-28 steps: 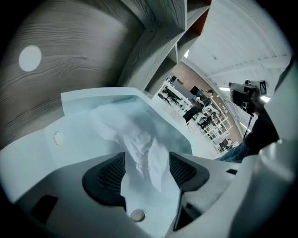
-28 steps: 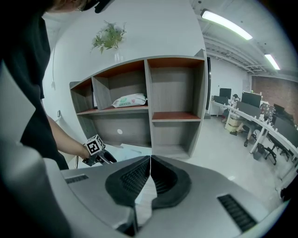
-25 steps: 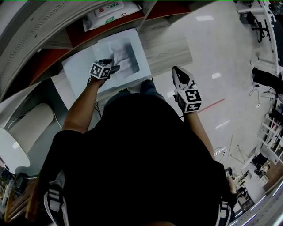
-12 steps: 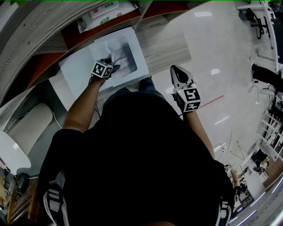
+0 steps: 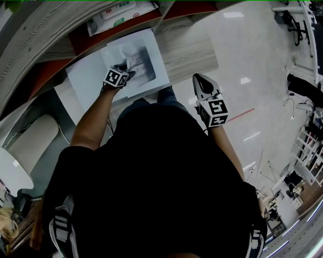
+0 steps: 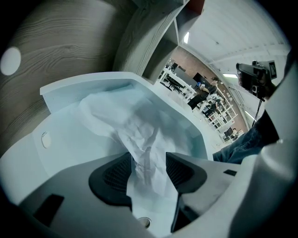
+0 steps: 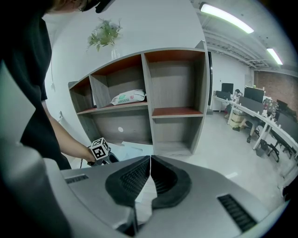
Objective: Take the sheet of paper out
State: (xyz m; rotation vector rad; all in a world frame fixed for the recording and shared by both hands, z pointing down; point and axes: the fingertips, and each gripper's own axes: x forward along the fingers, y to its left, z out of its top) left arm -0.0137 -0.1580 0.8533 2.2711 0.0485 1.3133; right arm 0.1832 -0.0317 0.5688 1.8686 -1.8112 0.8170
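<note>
A crumpled white sheet of paper lies in a white open box on the floor in front of the shelf. My left gripper reaches down into the box. Its jaws have just been closing, and a fold of the paper stands between the dark pads, which are still apart. My right gripper hangs to the right, away from the box, with its pads together and nothing in them.
A wooden shelf unit with reddish boards stands behind the box. A white bag lies in one compartment. Pale glossy floor stretches to the right. Desks and chairs stand further off.
Little differs. The left gripper stays over the paper in the box and the right gripper has kept still.
</note>
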